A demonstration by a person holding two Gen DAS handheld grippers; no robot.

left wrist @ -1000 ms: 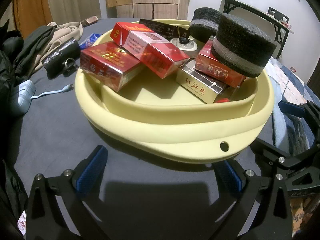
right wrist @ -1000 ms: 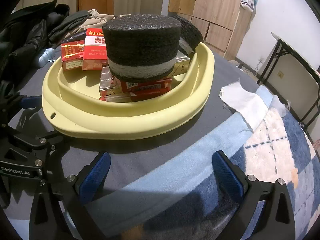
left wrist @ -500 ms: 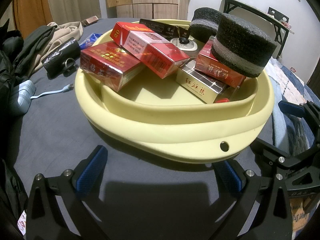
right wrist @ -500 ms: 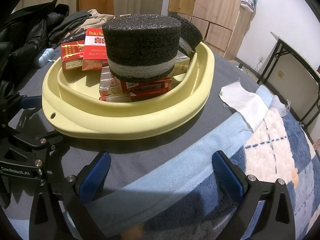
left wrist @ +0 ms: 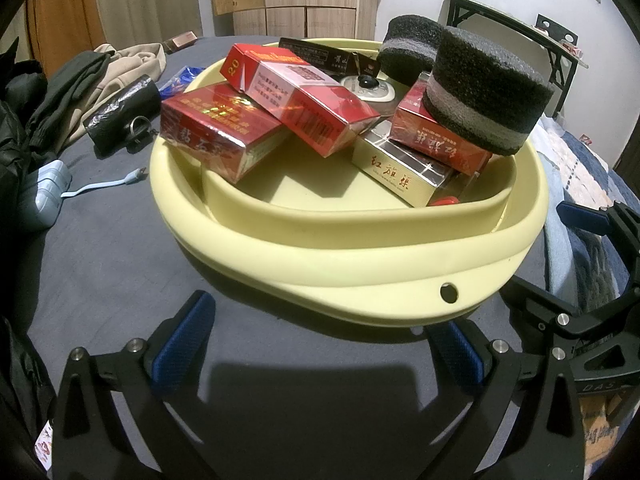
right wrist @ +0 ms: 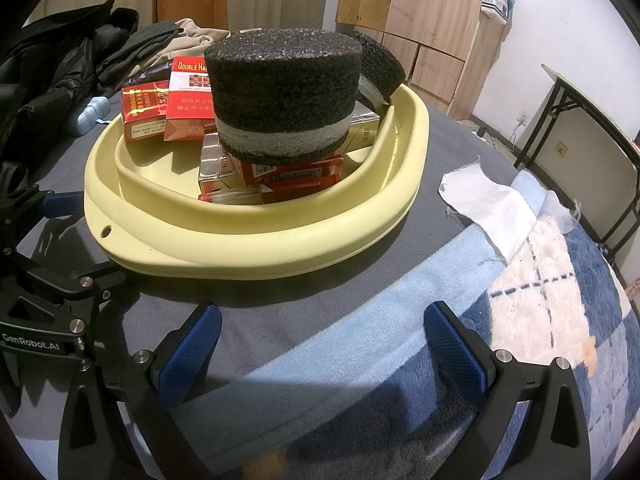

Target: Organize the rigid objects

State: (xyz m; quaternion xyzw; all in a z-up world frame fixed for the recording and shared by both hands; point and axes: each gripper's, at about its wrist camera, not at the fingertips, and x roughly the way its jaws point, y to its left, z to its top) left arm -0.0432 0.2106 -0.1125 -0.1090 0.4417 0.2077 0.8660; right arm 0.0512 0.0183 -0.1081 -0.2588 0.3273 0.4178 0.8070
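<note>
Both grippers sit spread wide with nothing in them, just short of the yellow basin (left wrist: pixel 344 264). The big foam puck (right wrist: pixel 282 96) (perched on the cigarette packs) lies dead ahead of the right gripper (right wrist: pixel 320 340), so I'd guess that one's nearer; the left gripper (left wrist: pixel 320 344) faces the red packs (left wrist: pixel 218 136).

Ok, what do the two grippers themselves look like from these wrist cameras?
Both match: the left gripper and right gripper have black angular frames with silver bolt heads and two fingers faced with textured blue pads. In the right wrist view, the left gripper's body carries white "GenRobot.AI" lettering. No cables, hands or sleeves show.
</note>
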